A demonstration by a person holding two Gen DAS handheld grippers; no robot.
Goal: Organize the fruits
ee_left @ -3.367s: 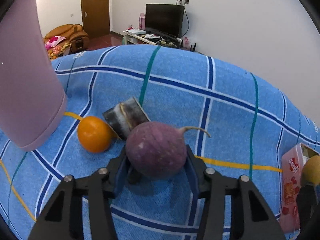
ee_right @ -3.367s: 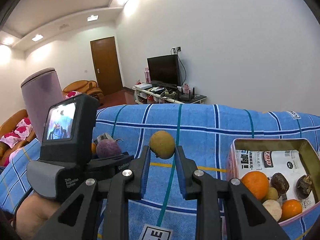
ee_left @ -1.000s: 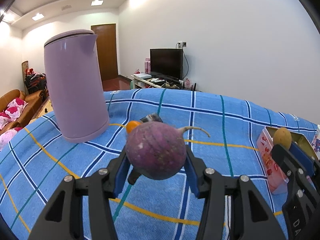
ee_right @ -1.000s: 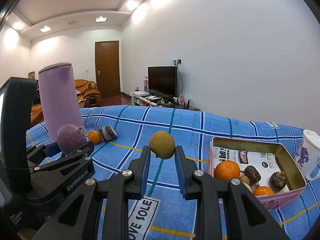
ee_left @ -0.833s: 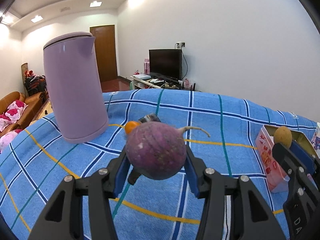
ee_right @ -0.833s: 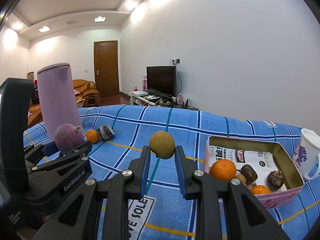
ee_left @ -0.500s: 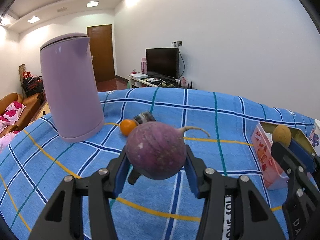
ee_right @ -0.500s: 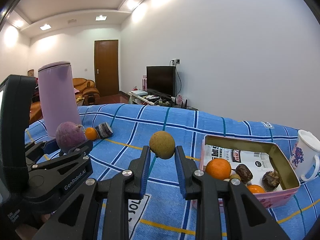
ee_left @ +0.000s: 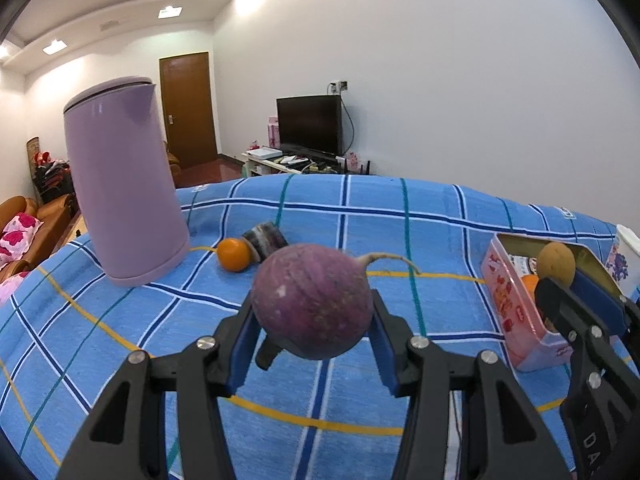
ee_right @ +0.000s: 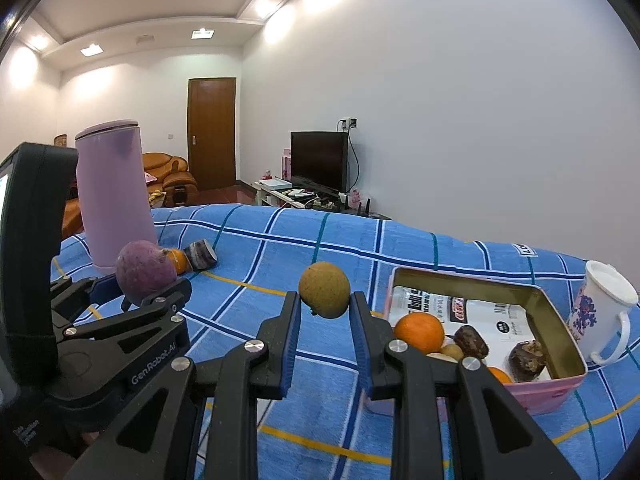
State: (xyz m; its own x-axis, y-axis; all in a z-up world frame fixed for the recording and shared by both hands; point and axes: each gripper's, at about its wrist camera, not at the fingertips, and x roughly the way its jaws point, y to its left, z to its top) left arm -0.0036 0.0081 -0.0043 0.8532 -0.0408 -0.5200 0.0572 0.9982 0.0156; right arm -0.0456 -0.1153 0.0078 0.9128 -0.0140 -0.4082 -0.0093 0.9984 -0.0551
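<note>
Right wrist view, nearest first: the right gripper (ee_right: 324, 312) is clamped on a small brownish-green round fruit (ee_right: 324, 290), held up over the cloth. Beside it, the left gripper (ee_right: 146, 294), with "GenRobot.AI" printed on its black arm, pinches a purple round fruit (ee_right: 145, 272) with a thin curled stem; the left wrist view shows its blue pads (ee_left: 242, 344) pressing that fruit on both sides.

Both hang above a blue checked tablecloth (ee_right: 280, 248) with dark blue, teal and yellow lines. Just right of the right gripper sits a pink tin box (ee_right: 536, 392) lined with a printed wrapper whose writing is too small to read; in it lie an orange (ee_right: 420, 332), another smaller orange piece, and several dark brown and pale fruits. A white mug (ee_right: 600, 312) with a blue-and-red pattern stands just beside the tin.

Farther left on the cloth rest a loose orange (ee_left: 234, 254) touching a dark striped object (ee_left: 266, 240), near an upright lilac kettle (ee_left: 124, 184). Beyond: a television (ee_right: 320, 160), a brown door (ee_right: 210, 132), an orange sofa (ee_right: 168, 172), white walls.
</note>
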